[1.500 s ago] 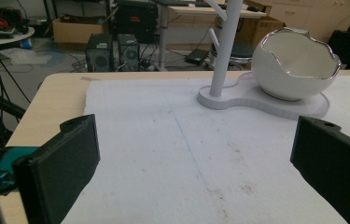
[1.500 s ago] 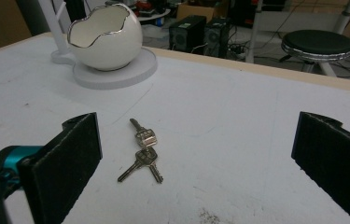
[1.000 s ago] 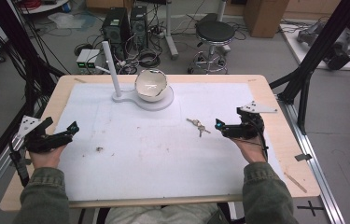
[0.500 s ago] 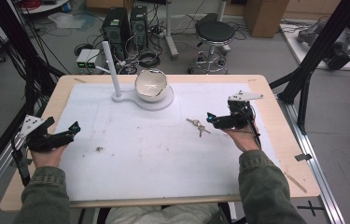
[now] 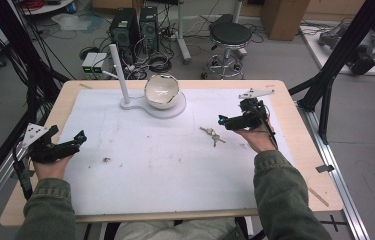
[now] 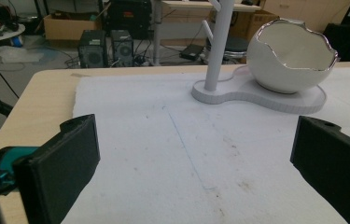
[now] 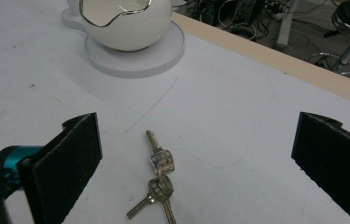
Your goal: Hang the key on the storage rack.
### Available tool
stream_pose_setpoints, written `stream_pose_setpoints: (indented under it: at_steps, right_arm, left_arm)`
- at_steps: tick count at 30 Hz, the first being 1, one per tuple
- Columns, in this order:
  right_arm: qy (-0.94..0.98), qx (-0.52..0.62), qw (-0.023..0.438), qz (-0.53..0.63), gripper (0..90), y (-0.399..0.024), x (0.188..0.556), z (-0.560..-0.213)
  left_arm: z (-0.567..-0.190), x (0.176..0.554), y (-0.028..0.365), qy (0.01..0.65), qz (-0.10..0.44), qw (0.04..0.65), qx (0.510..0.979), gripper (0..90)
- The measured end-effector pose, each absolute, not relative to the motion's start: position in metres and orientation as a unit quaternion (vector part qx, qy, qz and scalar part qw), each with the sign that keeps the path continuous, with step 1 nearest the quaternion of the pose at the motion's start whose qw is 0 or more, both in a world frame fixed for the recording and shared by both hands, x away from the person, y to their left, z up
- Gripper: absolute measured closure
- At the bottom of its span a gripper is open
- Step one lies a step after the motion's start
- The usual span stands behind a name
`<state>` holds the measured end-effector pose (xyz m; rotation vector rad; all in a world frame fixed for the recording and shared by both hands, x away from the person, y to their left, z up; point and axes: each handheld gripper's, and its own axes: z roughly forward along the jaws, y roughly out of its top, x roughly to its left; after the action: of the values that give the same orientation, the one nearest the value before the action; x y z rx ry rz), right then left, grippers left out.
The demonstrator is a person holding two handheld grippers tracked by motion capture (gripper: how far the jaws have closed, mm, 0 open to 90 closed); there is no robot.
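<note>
A bunch of keys (image 5: pixel 214 135) (image 7: pixel 159 176) lies flat on the white mat, right of centre. My right gripper (image 5: pixel 223 120) (image 7: pixel 196 168) hovers open just to their right, jaws wide apart with the keys lying between and ahead of them. A white eggshell-shaped bowl (image 5: pixel 161 91) (image 6: pixel 291 58) (image 7: pixel 125 22) sits on a white stand base with an upright post (image 5: pixel 117 75) (image 6: pixel 219 44) at the mat's far side. My left gripper (image 5: pixel 77 138) (image 6: pixel 196 172) rests open near the mat's left edge, nothing between its jaws.
The white mat (image 5: pixel 165 165) covers most of the wooden table (image 5: pixel 300 165). A small dark speck of debris (image 5: pixel 106 160) lies on the mat near the left gripper. Computer towers, cables and a stool stand on the floor beyond the table's far edge.
My right gripper has moved forward and left, away from the person, ending close beside the keys. The left gripper has stayed put.
</note>
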<state>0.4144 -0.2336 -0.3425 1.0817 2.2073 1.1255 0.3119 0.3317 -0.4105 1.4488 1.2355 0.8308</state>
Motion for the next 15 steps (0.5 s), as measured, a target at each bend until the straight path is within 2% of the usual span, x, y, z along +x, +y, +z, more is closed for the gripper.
stream_pose_setpoints:
  at_steps: [15]
  right_arm:
    - [0.815, 0.389, 0.191, 0.384, 0.6, -0.215, 0.44, -0.348]
  left_arm:
    - [-0.412, 0.313, 0.331, 0.512, 0.343, 0.507, 0.603, 1.7]
